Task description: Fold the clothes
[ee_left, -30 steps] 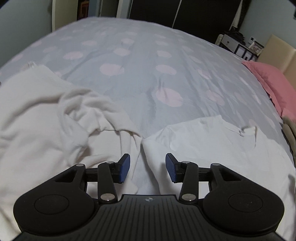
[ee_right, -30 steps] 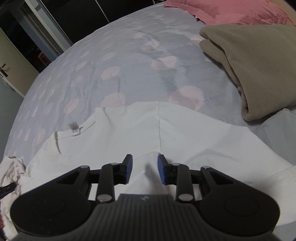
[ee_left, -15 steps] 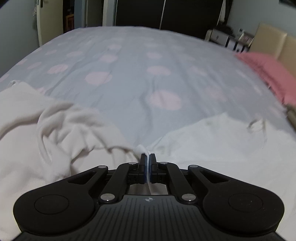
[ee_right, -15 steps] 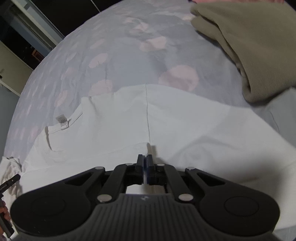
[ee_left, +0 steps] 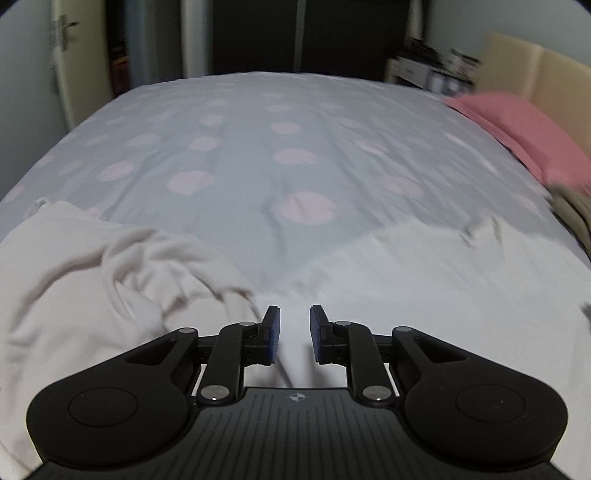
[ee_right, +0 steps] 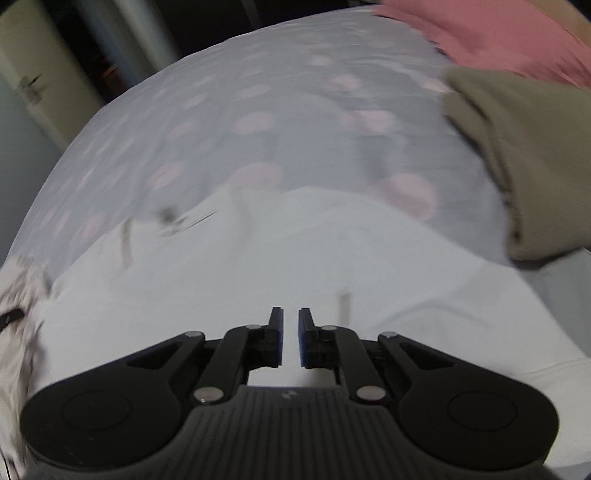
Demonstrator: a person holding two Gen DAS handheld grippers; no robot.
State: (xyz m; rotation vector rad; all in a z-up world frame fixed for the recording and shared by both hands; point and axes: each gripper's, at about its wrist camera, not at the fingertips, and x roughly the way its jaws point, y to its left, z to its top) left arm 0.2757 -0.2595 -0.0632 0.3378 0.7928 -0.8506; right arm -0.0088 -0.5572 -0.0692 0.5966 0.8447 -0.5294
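Item: white cotton T-shirt, spread flat on the bed's grey cover with pale pink dots. In the right wrist view it fills the lower half, neck opening with label toward 10 o'clock; in the left wrist view it lies from 3 to 5 o'clock.

Handling, by judgement: light, limp, thin knit; no stiffness, so it will sag and drag from any held point. Not fragile, little slip on the cover. Best taken at a hem, shoulder seam or sleeve edge, pinching both layers.

Left tool: fingers apart, holding nothing, over the shirt's near edge.

Right tool: fingers slightly apart, narrow gap, nothing between them, over the shirt body.

Adjacent: crumpled cream knit garment at 9 o'clock in the left view, just beside the shirt; folded olive-tan fleece at 2 o'clock in the right view; pink pillow at 1 o'clock.
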